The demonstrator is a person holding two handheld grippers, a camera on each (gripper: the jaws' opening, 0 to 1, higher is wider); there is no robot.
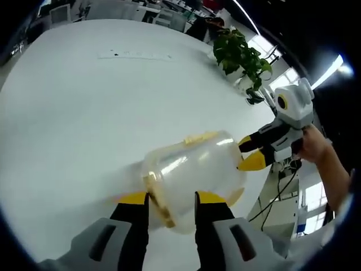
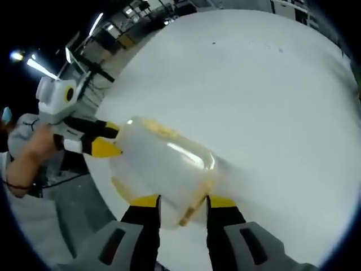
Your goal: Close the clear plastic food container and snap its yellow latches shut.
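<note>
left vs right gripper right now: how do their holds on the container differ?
The left gripper straddles a latch end of the container; the right gripper straddles the opposite latch end. In the left gripper view the right gripper sits at the container's far side. Both are open, yellow-tipped and close against the container.

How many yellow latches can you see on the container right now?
2. One latch on the container's far edge, one latch on the near end between the left gripper tips. Others may be hidden.
</note>
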